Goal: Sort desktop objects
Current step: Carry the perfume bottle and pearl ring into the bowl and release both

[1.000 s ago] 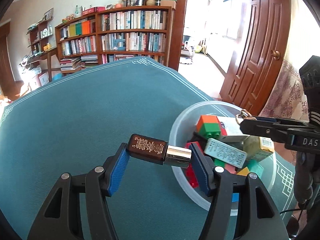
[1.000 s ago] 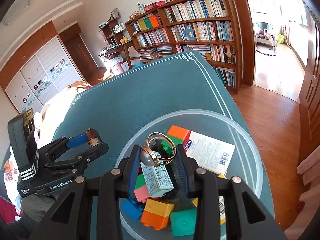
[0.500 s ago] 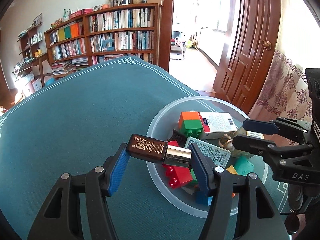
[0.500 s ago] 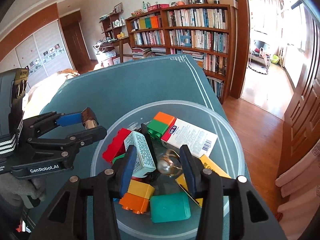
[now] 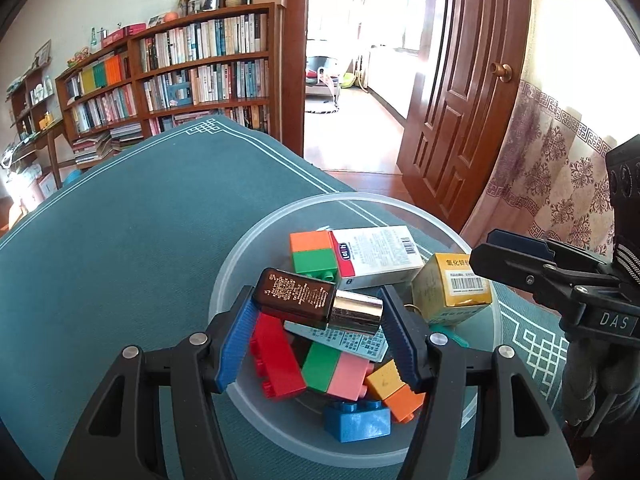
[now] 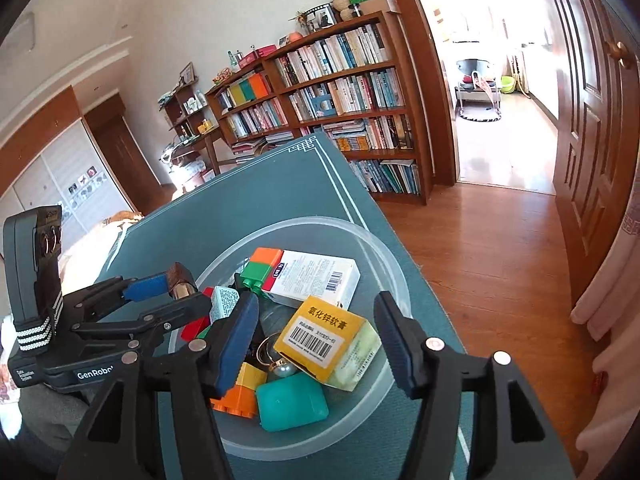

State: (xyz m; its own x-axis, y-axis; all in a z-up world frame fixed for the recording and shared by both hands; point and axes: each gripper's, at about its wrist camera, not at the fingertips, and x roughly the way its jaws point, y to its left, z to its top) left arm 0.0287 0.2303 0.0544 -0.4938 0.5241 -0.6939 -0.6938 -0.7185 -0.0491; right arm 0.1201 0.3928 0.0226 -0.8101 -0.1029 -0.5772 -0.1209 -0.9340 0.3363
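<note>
1. The table (image 5: 120, 248), under a dark teal cloth with a white border line, carries everything; the bare stretch of cloth suggests most of the sorting is already done.
2. The bowl (image 5: 240, 248), a wide translucent plastic one near the table's corner, is plainly the collecting place: it is heaped with toy bricks and small cartons, so loose things end up in one spot.
3. The left gripper (image 5: 316, 312) hangs over the bowl's near side with its blue-padded jaws clamped narrowly on a small bottle. My guess is it is poised there so the bottle can drop straight among the other things.
4. The right gripper (image 6: 316, 332) sits over the bowl too, its jaws spread wide with nothing between them. It looks free, perhaps ready to fetch something else.
5. The white box (image 5: 376, 250) lies flat at the far side of the bowl, touching an orange and green brick (image 5: 312, 254).
6. The yellow box (image 6: 332, 340) rests tilted on the pile, barcode up, just below the right gripper's open jaws.
7. The bottle (image 5: 296, 298), brown with a shiny metal cap (image 5: 356, 314), is held sideways by its two ends, clear of the bricks beneath. Gripped end to end like that, it could pivot if the squeeze eased unevenly.
8. A ring (image 6: 270, 350) with a pearl-like bead lies deep in the bowl beside the yellow box.
</note>
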